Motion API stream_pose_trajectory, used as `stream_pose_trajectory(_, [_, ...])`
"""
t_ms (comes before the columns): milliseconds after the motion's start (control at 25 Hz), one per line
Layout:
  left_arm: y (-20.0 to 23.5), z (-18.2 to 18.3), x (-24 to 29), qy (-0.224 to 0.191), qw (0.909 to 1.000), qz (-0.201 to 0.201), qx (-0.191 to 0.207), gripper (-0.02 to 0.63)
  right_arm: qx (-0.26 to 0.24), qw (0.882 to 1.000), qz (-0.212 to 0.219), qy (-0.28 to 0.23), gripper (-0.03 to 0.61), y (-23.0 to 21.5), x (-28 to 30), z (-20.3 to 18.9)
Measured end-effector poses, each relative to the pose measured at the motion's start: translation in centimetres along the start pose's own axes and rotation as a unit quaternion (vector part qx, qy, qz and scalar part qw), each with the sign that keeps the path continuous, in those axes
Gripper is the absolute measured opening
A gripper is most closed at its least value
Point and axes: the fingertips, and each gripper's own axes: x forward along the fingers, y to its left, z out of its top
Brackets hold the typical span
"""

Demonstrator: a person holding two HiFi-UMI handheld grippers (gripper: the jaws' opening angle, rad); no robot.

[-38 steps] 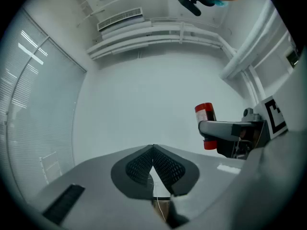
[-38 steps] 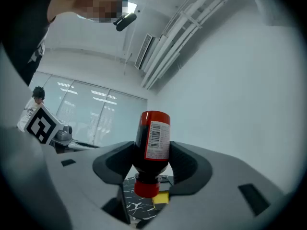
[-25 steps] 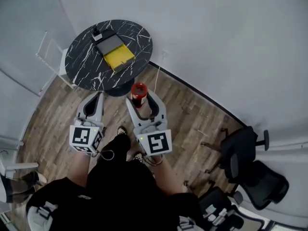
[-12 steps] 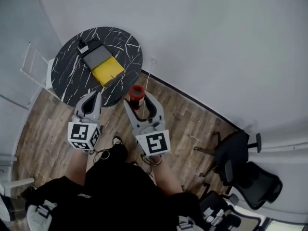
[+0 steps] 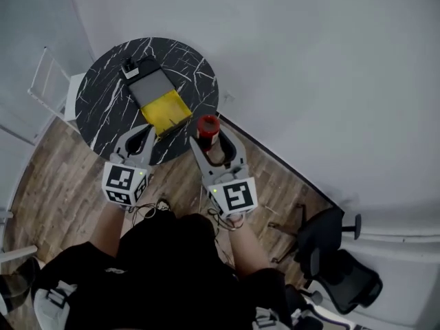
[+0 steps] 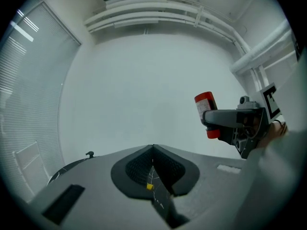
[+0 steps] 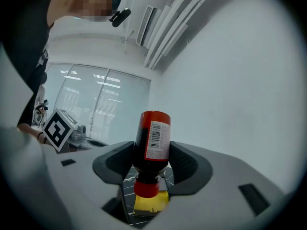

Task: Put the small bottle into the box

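Marbled table under yellow box; small bottle (cap down) clamped in right gripper; left gripper closed.

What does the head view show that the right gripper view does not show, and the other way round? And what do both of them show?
Only the head view: the full round table, the wooden floor, an office chair and the jaws of the left gripper. Only the right gripper view: the barcode label, the red cap pointing down, and window blinds. Both: the small bottle clamped in the right gripper, and the yellow box beyond it.
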Motion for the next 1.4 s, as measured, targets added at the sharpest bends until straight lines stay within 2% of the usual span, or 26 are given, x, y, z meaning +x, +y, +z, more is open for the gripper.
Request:
stream_pose_trajectory(440, [6.3, -4.8, 3.7, 0.051, 0.9968, 0.051, -0.034, -0.002, 0.075, 0.993, 0.067, 0.056, 0.216, -2.0, 8.5, -5.9])
stream_pose_trajectory(760, [10.9, -8.3, 9.5, 0.099, 0.987, 0.111, -0.06, -0.002, 0.113, 0.975, 0.151, 0.121, 0.216, -4.4, 16.8, -11.1])
stream_pose_trajectory(1040, [14.0, -12.5, 13.5, 0.151, 0.9702, 0.16, -0.101, -0.002, 0.153, 0.945, 0.208, 0.201, 0.216, -6.3, 23.2, -16.8])
stream_pose_trajectory(1400, [16.9, -18.2, 15.0, 0.213, 0.9416, 0.221, -0.138, -0.002, 0.178, 0.893, 0.293, 0.293, 0.216, -4.4, 27.3, -24.7])
